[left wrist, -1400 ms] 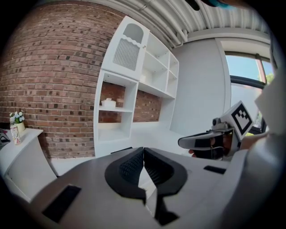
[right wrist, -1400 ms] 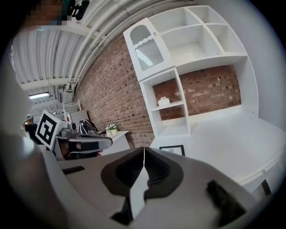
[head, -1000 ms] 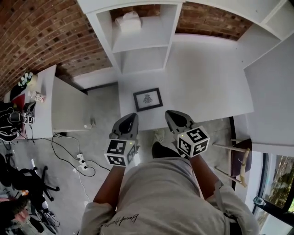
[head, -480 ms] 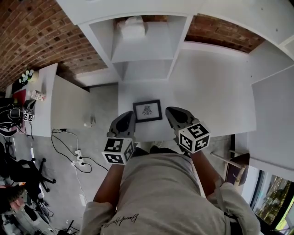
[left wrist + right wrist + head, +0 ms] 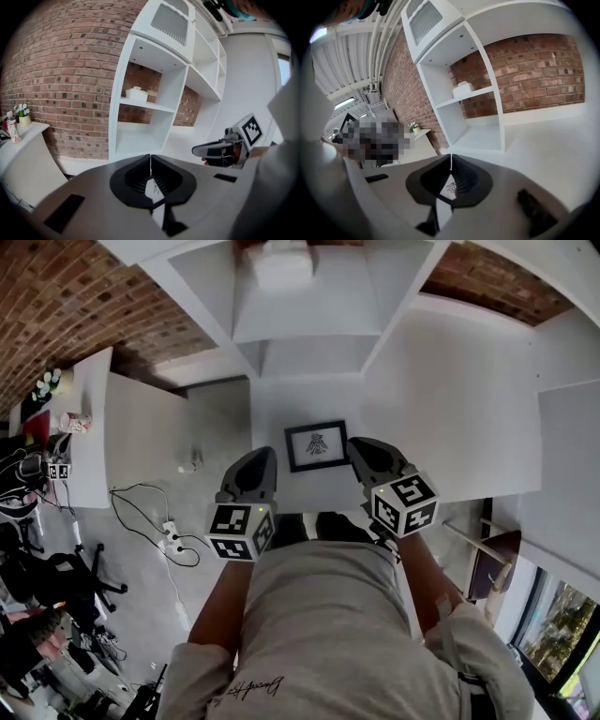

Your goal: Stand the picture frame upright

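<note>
I see the picture frame [image 5: 317, 444] lying flat on the white bench [image 5: 450, 399], between my left gripper [image 5: 260, 457] and right gripper [image 5: 364, 446], both with jaws pressed together and empty. Beyond it, white shelves [image 5: 309, 324] stand against a brick wall [image 5: 66, 296].

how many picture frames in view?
1. The picture frame lies face up on the white table, between the left gripper and the right gripper. No other shows, though the shelf is partly hidden.
</note>
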`<action>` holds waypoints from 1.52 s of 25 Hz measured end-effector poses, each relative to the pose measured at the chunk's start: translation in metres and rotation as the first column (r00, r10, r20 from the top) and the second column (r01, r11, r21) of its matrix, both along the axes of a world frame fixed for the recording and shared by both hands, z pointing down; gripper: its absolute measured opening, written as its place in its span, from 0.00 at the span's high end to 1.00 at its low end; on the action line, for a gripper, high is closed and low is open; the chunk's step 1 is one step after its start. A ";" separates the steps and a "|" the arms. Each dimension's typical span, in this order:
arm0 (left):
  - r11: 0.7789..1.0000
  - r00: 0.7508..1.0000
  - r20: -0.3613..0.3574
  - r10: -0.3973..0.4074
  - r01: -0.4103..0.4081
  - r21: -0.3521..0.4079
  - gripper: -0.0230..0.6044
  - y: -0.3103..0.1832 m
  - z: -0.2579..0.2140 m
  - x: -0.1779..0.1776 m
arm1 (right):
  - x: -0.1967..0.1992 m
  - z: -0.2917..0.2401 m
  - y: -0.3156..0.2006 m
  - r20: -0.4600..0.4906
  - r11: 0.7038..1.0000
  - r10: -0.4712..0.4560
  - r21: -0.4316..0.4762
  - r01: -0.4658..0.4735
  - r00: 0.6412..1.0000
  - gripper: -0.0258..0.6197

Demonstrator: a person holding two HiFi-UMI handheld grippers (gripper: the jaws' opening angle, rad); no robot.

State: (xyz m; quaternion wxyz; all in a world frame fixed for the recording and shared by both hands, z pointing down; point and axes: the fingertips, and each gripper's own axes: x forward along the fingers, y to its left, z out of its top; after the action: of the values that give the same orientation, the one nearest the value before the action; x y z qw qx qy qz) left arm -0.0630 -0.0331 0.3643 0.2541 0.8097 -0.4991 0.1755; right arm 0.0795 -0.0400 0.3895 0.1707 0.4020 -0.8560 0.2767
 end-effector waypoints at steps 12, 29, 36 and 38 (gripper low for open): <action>0.994 0.997 -0.008 0.076 -0.076 -0.085 0.94 -0.021 0.056 -0.008 | 0.005 0.039 -0.013 -0.062 0.995 0.080 -0.062 -0.084 0.995 0.91; 0.967 0.992 0.013 0.127 -0.121 -0.226 0.93 -0.022 0.124 0.012 | 0.011 0.101 -0.019 -0.129 0.988 0.049 -0.138 -0.067 0.990 0.91; 0.960 0.993 0.023 0.114 -0.104 -0.262 0.93 -0.020 0.141 0.011 | 0.013 0.124 -0.019 -0.159 0.983 0.027 -0.175 -0.055 0.987 0.91; 0.957 0.994 0.022 0.108 -0.098 -0.273 0.93 -0.019 0.145 0.011 | 0.012 0.130 -0.019 -0.166 0.981 0.016 -0.186 -0.047 0.986 0.88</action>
State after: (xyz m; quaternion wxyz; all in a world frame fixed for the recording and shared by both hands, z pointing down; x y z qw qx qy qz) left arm -0.0521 -0.0526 0.5097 0.3441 0.7888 -0.4318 0.2700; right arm 0.0920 -0.0592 0.5191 0.2733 0.4189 -0.8023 0.3258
